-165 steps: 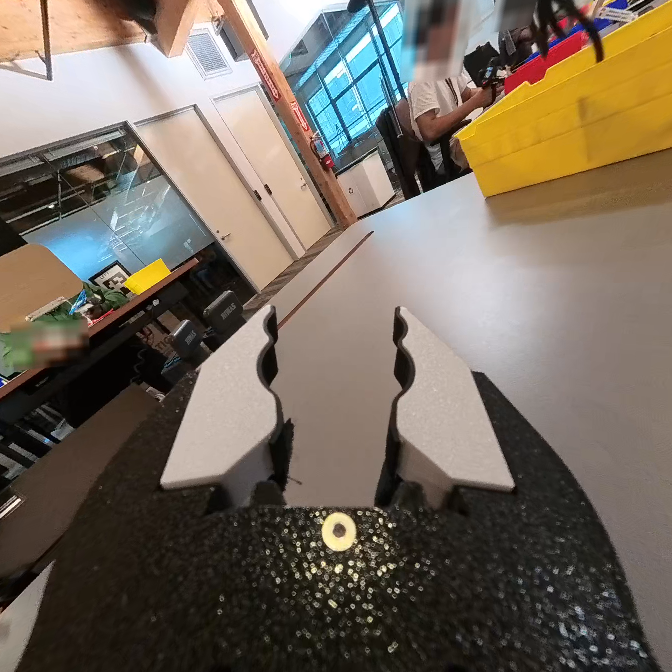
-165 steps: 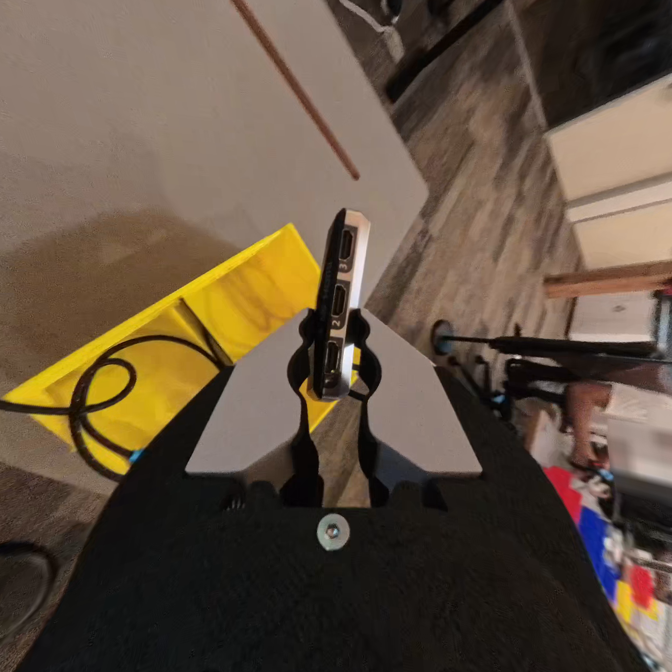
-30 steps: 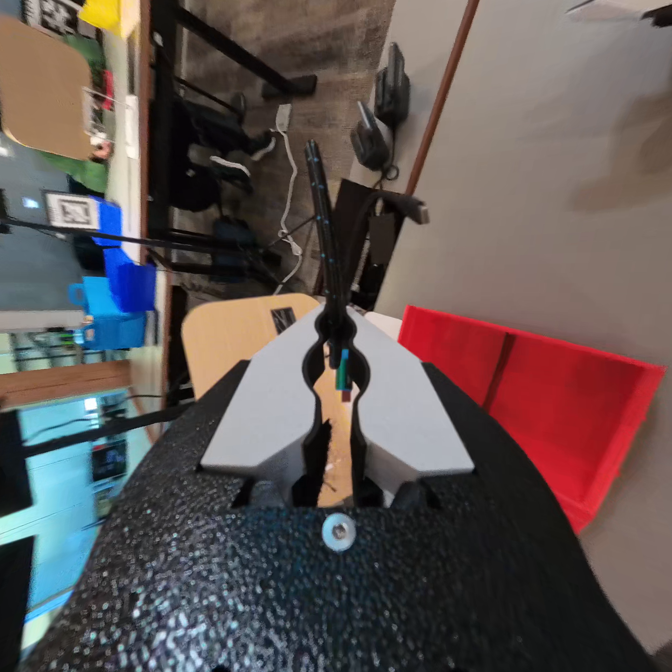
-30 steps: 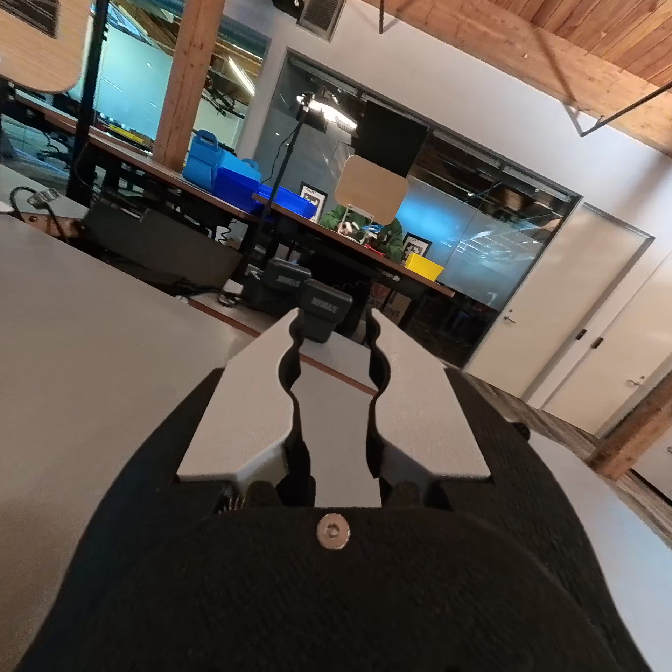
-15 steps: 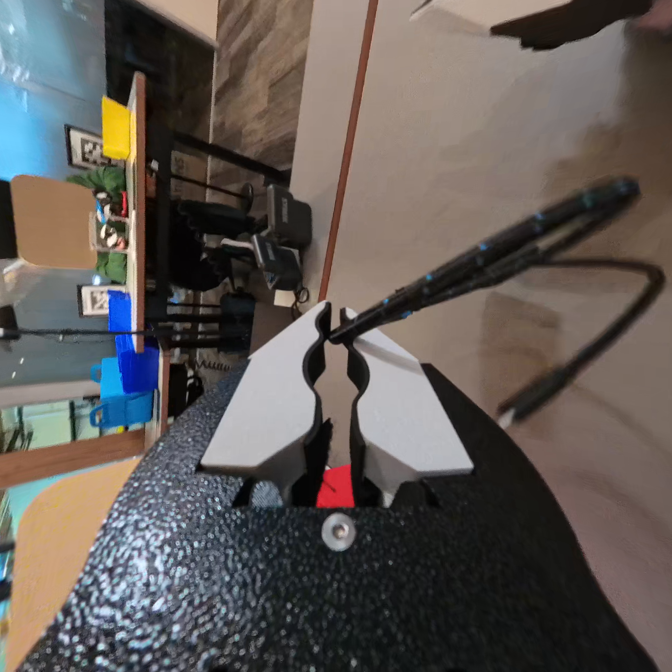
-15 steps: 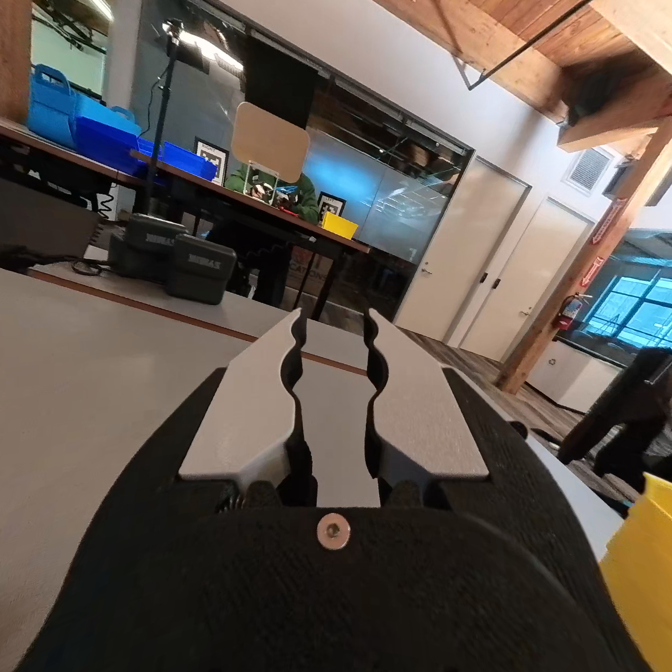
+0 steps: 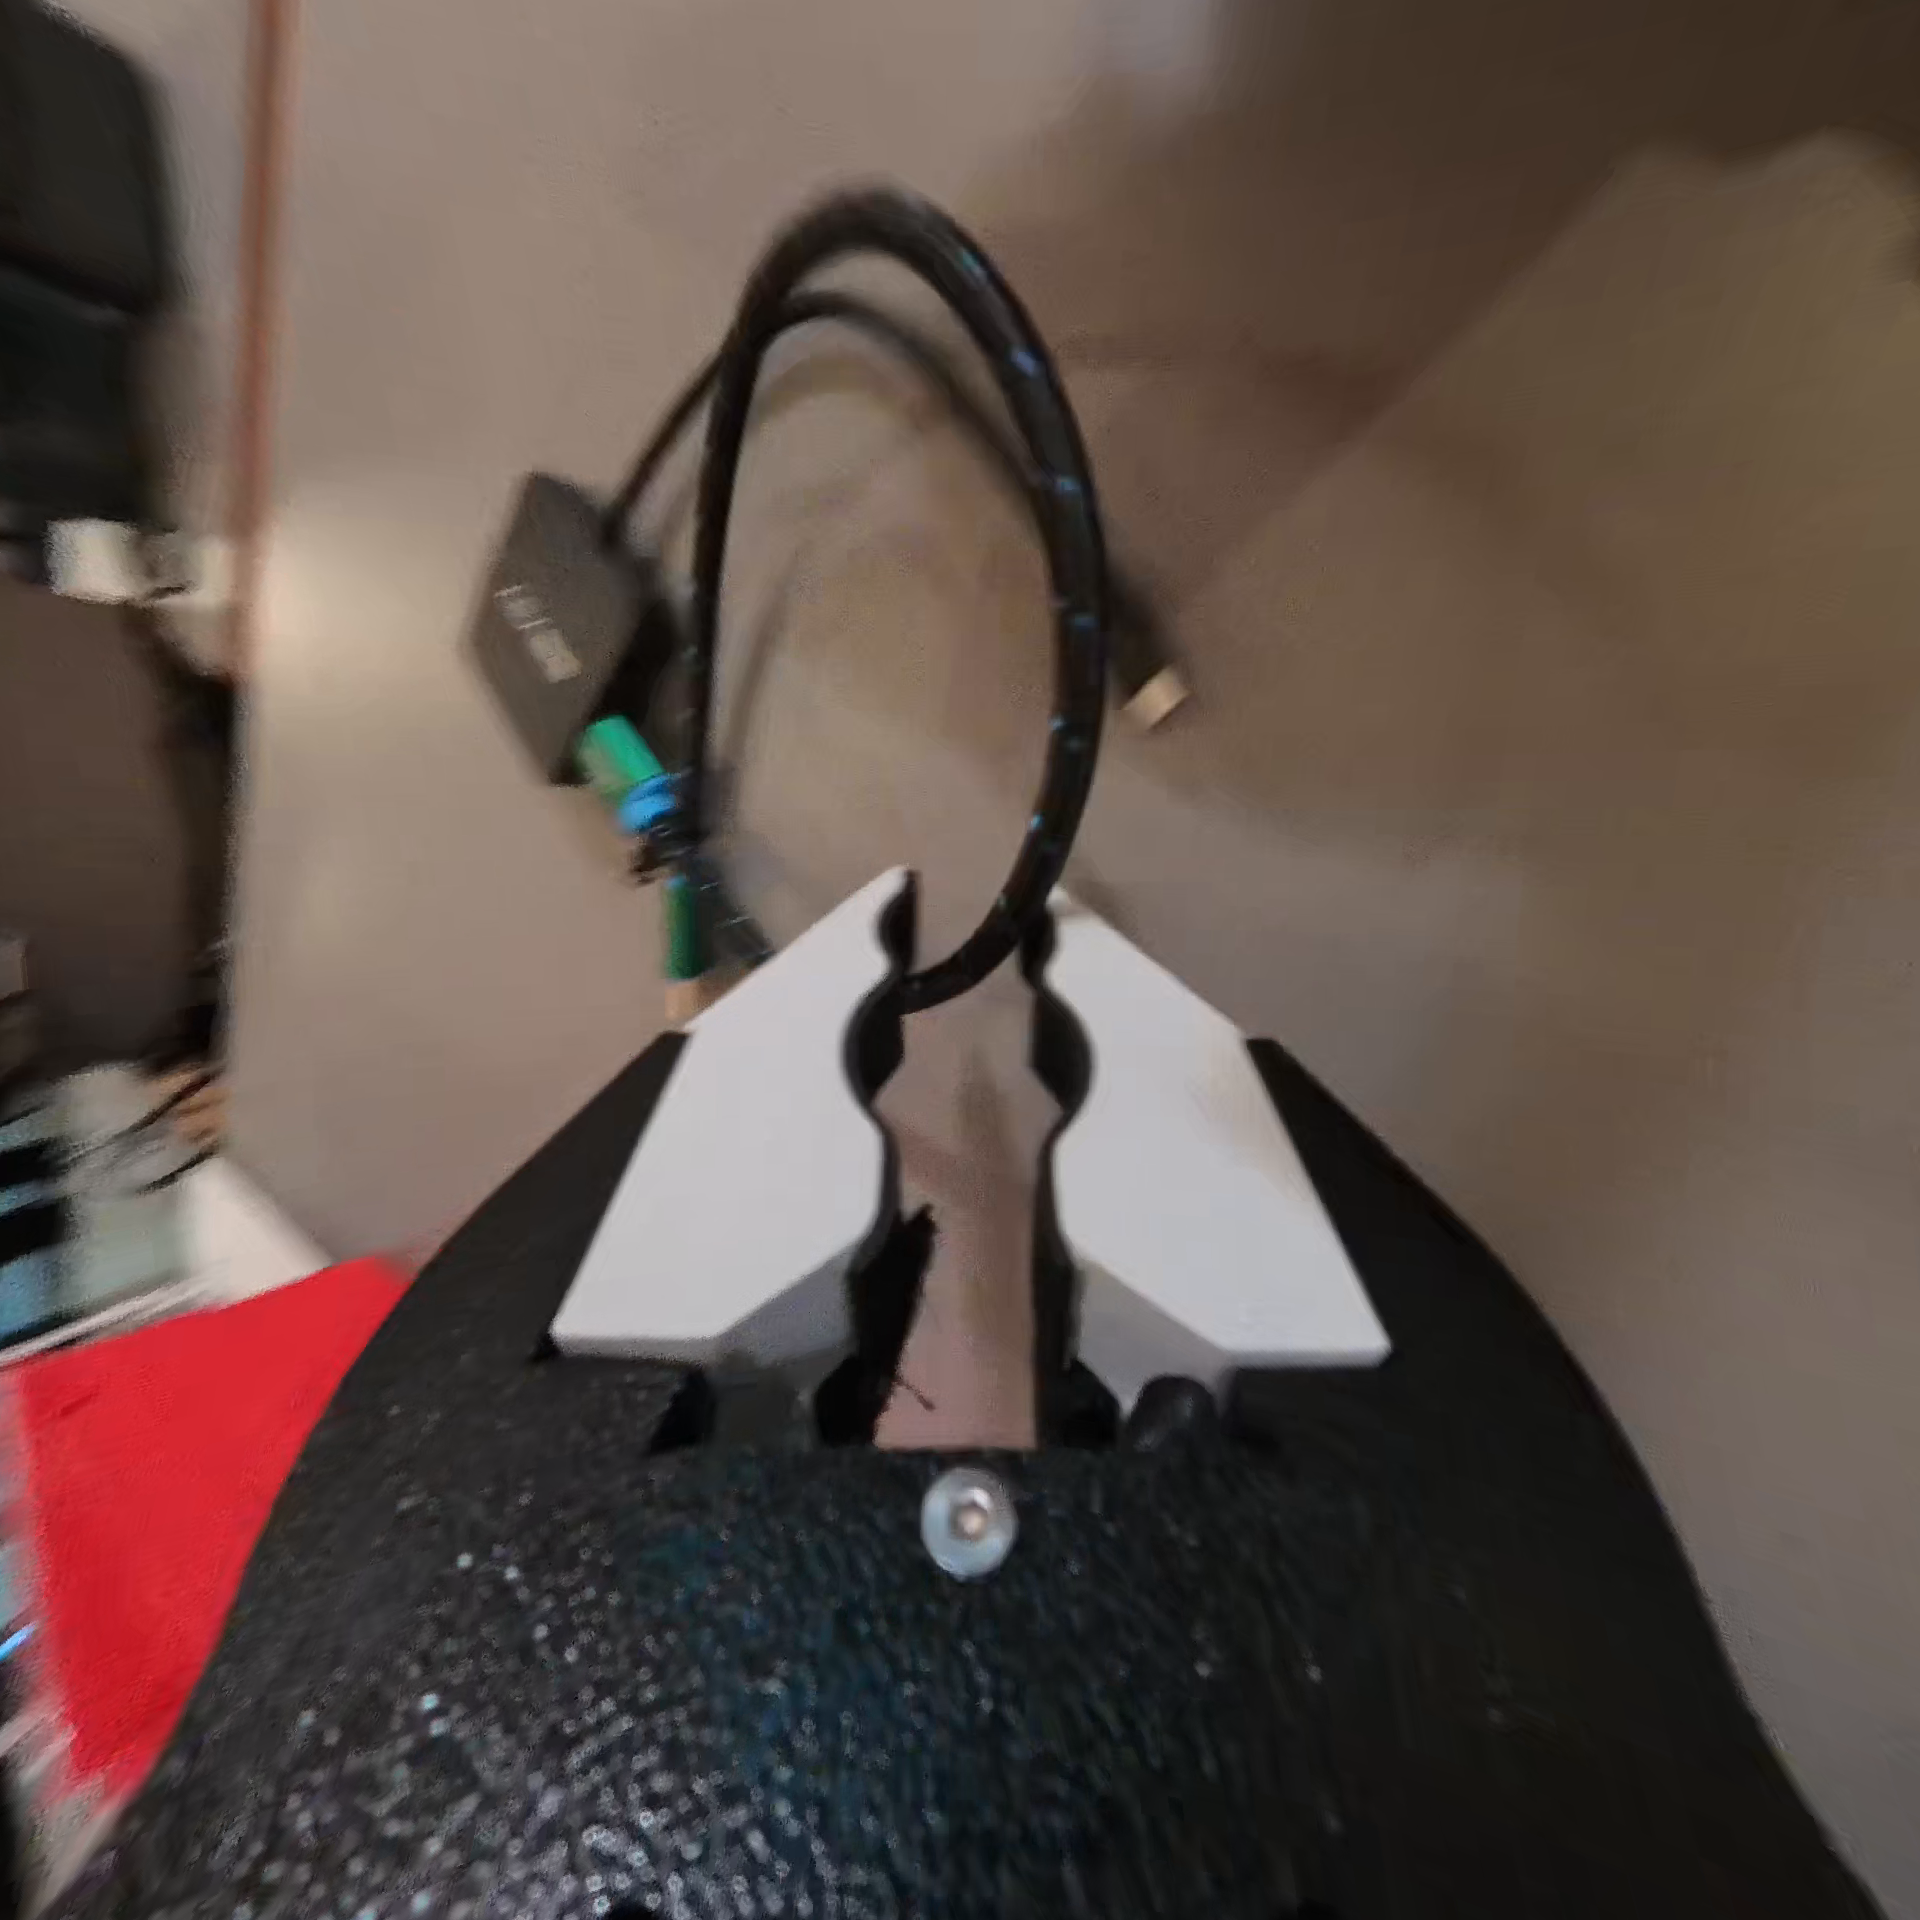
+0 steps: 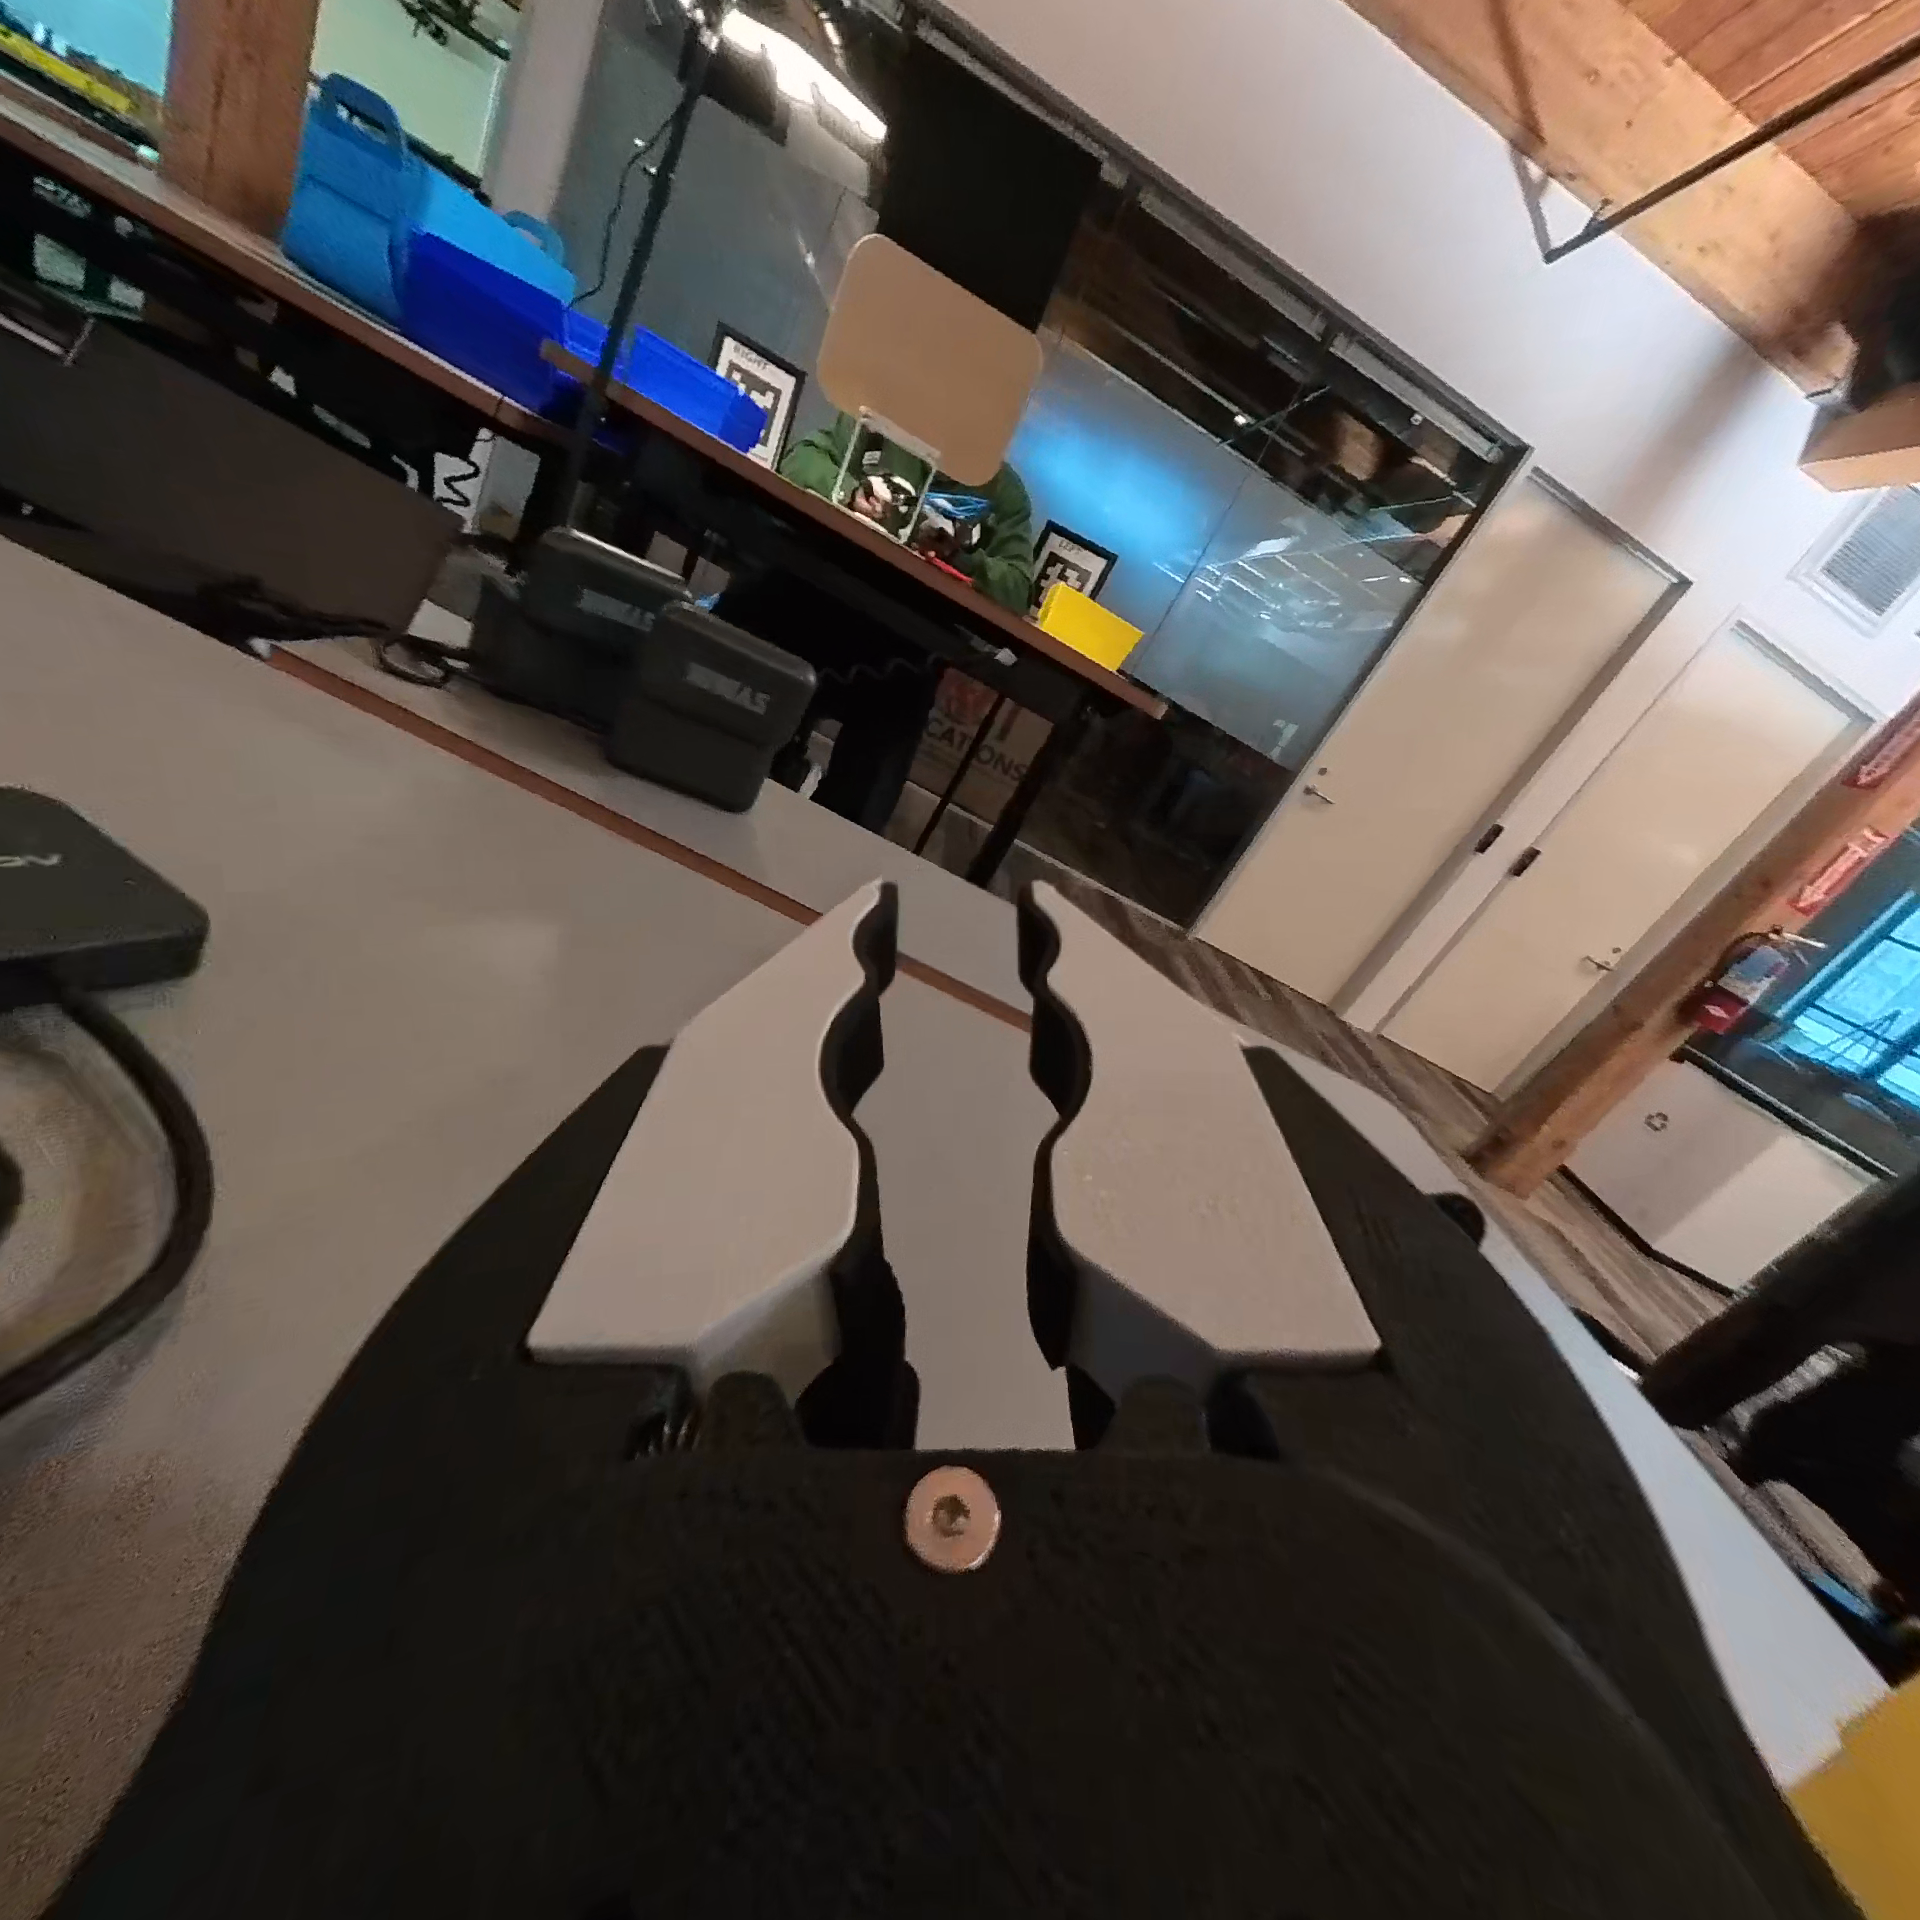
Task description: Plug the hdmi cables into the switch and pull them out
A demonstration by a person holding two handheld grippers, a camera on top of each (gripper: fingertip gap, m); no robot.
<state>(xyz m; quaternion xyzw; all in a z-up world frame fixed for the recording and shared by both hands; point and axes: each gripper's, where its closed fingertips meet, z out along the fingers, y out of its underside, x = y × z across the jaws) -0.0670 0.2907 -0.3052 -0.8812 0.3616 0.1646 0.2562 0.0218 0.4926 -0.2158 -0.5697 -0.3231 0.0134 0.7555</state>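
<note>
1. Two grippers are seen: the left gripper (image 7: 971,914) has its jaws slightly parted, with the braided black cable (image 7: 1060,582) looping up from between the tips; whether it is gripped cannot be told.
2. The right gripper (image 8: 954,904) is held narrowly apart with nothing between its fingers, low over the grey table (image 8: 436,997).
3. The dark switch (image 7: 556,629) lies on the table beyond the left gripper, a green plug (image 7: 613,753) at its near end.
4. A loose connector (image 7: 1153,698) lies right of the loop.
5. A red bin (image 7: 156,1455) is cut off at lower left.
6. The left view is blurred throughout.
</note>
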